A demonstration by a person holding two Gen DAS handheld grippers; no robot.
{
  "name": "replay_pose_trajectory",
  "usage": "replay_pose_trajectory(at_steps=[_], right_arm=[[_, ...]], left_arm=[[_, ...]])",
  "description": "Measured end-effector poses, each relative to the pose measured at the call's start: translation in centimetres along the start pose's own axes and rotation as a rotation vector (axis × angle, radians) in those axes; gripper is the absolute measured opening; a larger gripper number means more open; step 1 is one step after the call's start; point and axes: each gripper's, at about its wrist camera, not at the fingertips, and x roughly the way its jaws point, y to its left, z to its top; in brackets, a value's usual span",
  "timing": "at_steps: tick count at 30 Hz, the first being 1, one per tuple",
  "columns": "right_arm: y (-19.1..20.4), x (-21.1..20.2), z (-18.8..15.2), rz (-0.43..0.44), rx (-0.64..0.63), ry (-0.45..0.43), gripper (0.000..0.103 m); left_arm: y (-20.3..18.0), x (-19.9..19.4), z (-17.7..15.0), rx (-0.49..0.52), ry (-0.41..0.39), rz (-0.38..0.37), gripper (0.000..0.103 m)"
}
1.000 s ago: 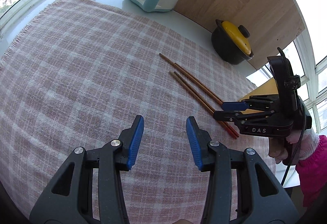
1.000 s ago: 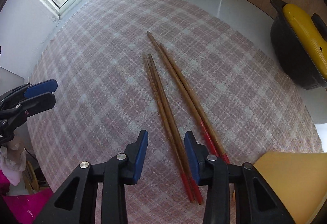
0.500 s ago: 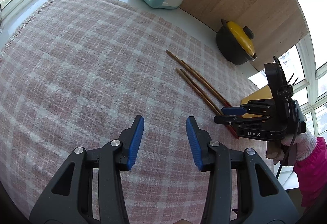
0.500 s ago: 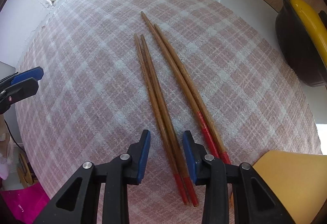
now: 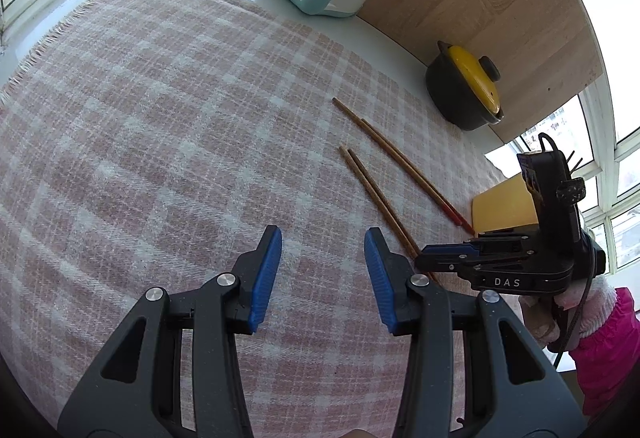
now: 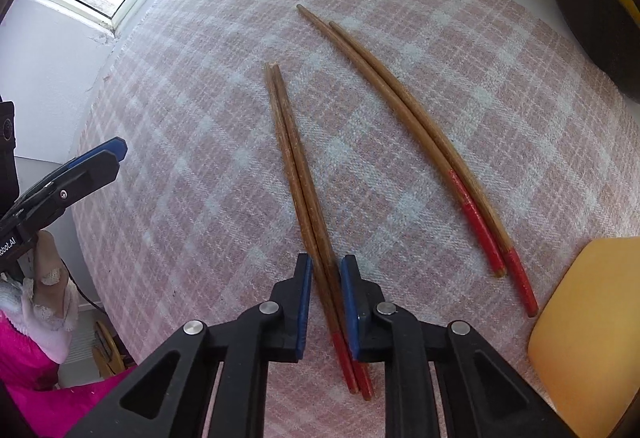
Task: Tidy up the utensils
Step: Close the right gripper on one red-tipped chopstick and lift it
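Your right gripper [image 6: 325, 294] has just been closing around the near pair of chopsticks [image 6: 298, 174] on the checked cloth [image 6: 200, 158], near its yellow-board edge; left gripper [image 5: 323, 270] hangs half-open, empty.

Two chopstick pairs [image 6: 304, 174] [image 6: 424, 142] flat on cloth (red-tipped), apart.

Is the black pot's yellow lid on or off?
On. The yellow lid sits on the black pot, which appears tilted; no gap shows.
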Motion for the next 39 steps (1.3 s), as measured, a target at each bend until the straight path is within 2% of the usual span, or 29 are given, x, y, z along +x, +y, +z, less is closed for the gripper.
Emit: replay_pose_trajectory(at_steps=[2, 5, 10, 11, 14, 17, 26, 28, 30, 32, 34, 35, 38, 39], right_arm=[[0.4, 0.0, -0.1, -0.007, 0.017, -0.016, 0.013], [0.7, 0.2, -0.3, 0.028, 0.073, -0.029, 0.012], [2.5, 1.4, -0.4, 0.126, 0.122, -0.042, 0.008], [3.0, 1.5, -0.4, 0.123, 0.114, -0.048, 0.008], [4.5, 1.0, -0.4, 0.031, 0.051, -0.099, 0.010], [5.1, 1.1, -0.2, -0.014, 0.016, -0.105, 0.010], [3.2, 0.7, -0.5, -0.001, 0.041, -0.108, 0.005], [3.0, 0.4, -0.6, -0.029, 0.037, -0.114, 0.004], [3.2, 0.2, -0.7, -0.095, 0.013, -0.122, 0.004], [2.9, 0.0, -1.0, -0.093, 0.014, -0.122, 0.004], [2.5, -0.2, -1.2, -0.114, 0.010, -0.124, 0.004], [2.2, -0.2, -1.3, -0.125, 0.011, -0.125, 0.005], [1.0, -0.9, -1.8, -0.081, 0.033, -0.138, 0.007], [0.8, -1.1, -1.9, -0.082, 0.035, -0.148, 0.014]], left_arm=[[0.0, 0.1, 0.0, -0.001, 0.003, -0.004, 0.043], [0.1, 0.2, -0.1, 0.000, 0.006, -0.007, 0.043], [0.2, 0.4, -0.2, 0.003, 0.013, -0.006, 0.043], [0.2, 0.4, -0.2, 0.003, 0.013, -0.004, 0.043], [0.3, 0.5, -0.2, 0.004, 0.014, -0.003, 0.043], [0.2, 0.6, -0.3, 0.005, 0.017, -0.002, 0.043], [-0.3, 0.9, -0.7, 0.006, 0.031, -0.009, 0.043], [-0.6, 1.3, -0.8, 0.008, 0.042, -0.012, 0.043], [-1.2, 1.7, -0.8, 0.008, 0.052, -0.019, 0.043], [-2.0, 2.3, -0.9, 0.022, 0.060, -0.021, 0.043], [-2.8, 3.0, -0.9, 0.028, 0.069, -0.019, 0.039], [-3.2, 3.4, -0.8, 0.027, 0.078, -0.017, 0.032], [-4.3, 4.9, -0.6, 0.022, 0.105, -0.023, 0.032], [-4.6, 5.3, -0.6, 0.024, 0.110, -0.014, 0.031]])
